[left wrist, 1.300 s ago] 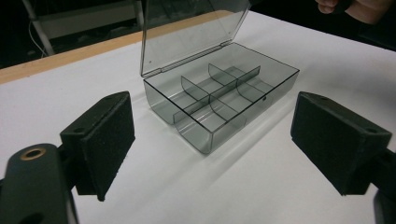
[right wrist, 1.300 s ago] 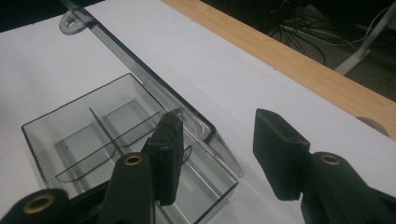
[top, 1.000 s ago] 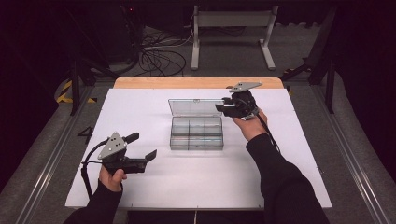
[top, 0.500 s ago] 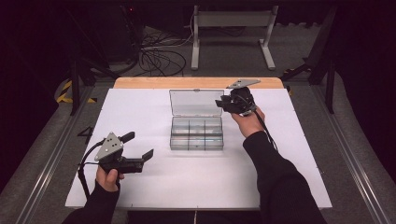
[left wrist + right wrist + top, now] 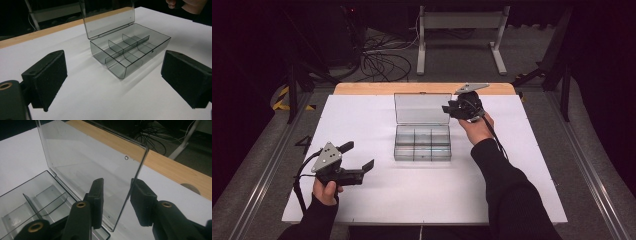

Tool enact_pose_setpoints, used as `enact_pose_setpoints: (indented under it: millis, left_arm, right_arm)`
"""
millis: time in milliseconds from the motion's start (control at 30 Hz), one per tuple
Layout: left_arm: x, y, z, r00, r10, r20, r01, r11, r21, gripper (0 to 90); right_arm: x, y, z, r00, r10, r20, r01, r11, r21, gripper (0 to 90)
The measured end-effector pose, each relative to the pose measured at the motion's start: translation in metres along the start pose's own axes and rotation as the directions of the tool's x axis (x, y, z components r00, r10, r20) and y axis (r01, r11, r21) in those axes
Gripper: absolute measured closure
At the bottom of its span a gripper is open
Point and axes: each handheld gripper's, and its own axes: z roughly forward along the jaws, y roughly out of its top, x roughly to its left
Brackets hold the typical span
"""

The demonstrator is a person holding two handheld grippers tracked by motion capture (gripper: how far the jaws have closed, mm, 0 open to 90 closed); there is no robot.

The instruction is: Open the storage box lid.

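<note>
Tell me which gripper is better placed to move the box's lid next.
Right. The right gripper straddles the side edge of the upright clear lid, one jaw on each face, with gaps visible. The left gripper hovers open over the table, apart from the compartment box.

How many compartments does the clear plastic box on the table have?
6, in two rows of three inside the clear box: three along the hinged lid side, three along the front wall. None appear hidden.

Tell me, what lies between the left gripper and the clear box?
Only bare white table. In the left gripper view, the left gripper looks at the clear box across an empty stretch; the high view shows it too.
</note>
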Motion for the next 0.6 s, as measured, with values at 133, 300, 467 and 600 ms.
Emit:
enact_pose_setpoints:
  millis: [133, 300, 467, 600]
  left_arm:
    - [0.001, 0.0, -0.001, 0.9999, 0.001, -0.012, -0.001, 1.0, 0.002, 7.2]
    - [0.002, -0.002, -0.002, 1.0, -0.007, -0.007, 0.007, 1.0, -0.001, 7.0]
    - [0.003, -0.003, -0.002, 0.9999, -0.008, -0.009, 0.008, 1.0, -0.001, 6.8]
    - [0.003, -0.003, -0.001, 0.9999, -0.013, -0.011, 0.013, 0.9999, 0.002, 6.9]
  right_arm:
    - [-0.001, -0.001, 0.005, 1.0, 0.007, 0.0, -0.007, 1.0, -0.005, 55.1]
    - [-0.002, 0.0, 0.015, 0.9998, 0.018, 0.007, -0.018, 0.9998, -0.008, 45.8]
    - [-0.005, 0.0, 0.024, 0.9992, 0.04, 0.01, -0.04, 0.9992, -0.008, 42.5]
    - [-0.009, 0.0, 0.03, 0.9981, 0.062, -0.001, -0.062, 0.9981, -0.007, 39.7]
